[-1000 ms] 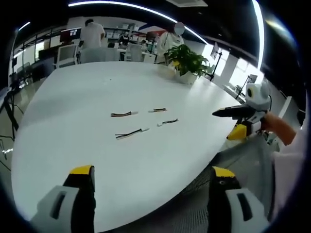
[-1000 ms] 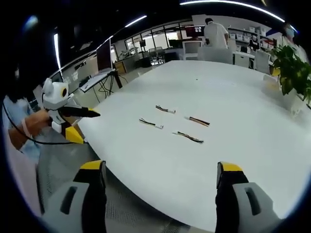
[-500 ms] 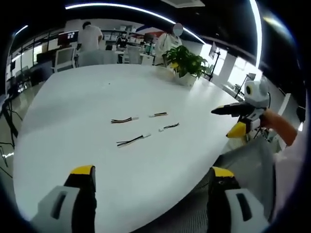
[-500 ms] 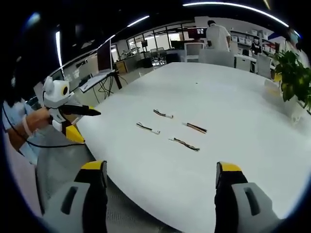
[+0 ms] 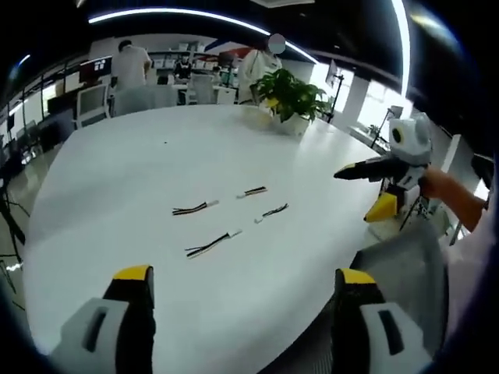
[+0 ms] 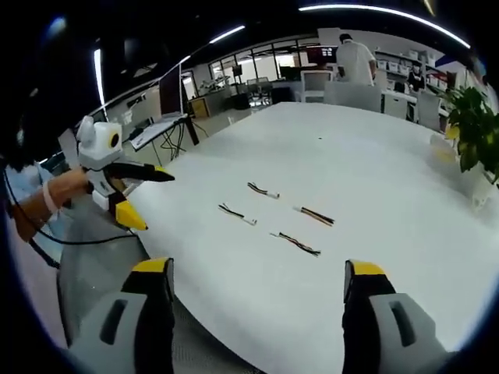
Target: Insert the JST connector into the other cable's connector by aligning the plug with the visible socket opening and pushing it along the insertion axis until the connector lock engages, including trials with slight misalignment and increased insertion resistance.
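Several short wired JST cables lie loose near the middle of the white table (image 5: 101, 179). In the left gripper view they are a dark one (image 5: 192, 208), a striped one (image 5: 252, 191), one with a white plug (image 5: 273, 210) and the nearest one (image 5: 210, 244). The right gripper view shows the same cables (image 6: 263, 190), (image 6: 236, 213), (image 6: 316, 216), (image 6: 296, 243). My left gripper (image 5: 243, 276) is open and holds nothing, well short of the cables. My right gripper (image 6: 257, 271) is likewise open, off the table's near edge (image 6: 187, 273). Each also appears in the other's view, left gripper (image 6: 152, 199), right gripper (image 5: 362, 193).
A potted plant (image 5: 292, 97) stands at the table's far side, also seen as a potted plant (image 6: 472, 117). People and office chairs are beyond the table (image 5: 129, 66). A grey mesh surface (image 6: 101, 249) lies below the table's edge.
Both views have shifted slightly with the hands. The cables lie where they were. The left gripper has drifted a little closer to the table in the right gripper view.
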### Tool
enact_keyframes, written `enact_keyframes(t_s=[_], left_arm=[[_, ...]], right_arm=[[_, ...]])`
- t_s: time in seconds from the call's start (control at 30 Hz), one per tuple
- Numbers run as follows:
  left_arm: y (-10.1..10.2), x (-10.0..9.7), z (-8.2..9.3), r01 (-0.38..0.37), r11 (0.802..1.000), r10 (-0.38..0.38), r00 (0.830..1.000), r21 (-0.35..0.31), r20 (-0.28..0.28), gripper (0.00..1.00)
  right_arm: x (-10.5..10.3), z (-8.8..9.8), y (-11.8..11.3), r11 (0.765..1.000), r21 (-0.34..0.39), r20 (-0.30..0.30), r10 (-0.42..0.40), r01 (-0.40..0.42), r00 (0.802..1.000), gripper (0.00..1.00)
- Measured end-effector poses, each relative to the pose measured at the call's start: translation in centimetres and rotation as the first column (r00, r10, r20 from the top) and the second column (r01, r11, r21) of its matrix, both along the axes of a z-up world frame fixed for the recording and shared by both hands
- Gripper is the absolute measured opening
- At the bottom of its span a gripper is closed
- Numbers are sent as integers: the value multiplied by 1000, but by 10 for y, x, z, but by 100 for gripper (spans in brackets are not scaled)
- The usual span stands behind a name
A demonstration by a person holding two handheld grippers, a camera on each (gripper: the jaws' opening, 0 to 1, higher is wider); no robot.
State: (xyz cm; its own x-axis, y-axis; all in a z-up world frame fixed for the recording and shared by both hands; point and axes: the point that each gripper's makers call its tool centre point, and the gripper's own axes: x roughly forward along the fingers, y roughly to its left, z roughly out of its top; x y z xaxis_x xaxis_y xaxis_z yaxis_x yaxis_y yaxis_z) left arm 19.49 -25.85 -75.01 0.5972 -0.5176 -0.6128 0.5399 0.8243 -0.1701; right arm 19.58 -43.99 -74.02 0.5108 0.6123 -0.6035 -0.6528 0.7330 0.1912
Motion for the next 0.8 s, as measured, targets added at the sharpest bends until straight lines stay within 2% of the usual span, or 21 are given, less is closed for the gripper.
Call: enact_keyframes(t_s=[0.3,0.8], left_arm=[[-15,25,13,43,999,-42,998,-19,44,93],[-16,55,17,66,998,-66,995,-6,79,92]], right_arm=[[19,10,6,1000,12,32,16,-17,999,86],[48,14,22,998,44,56,36,-38,998,82]])
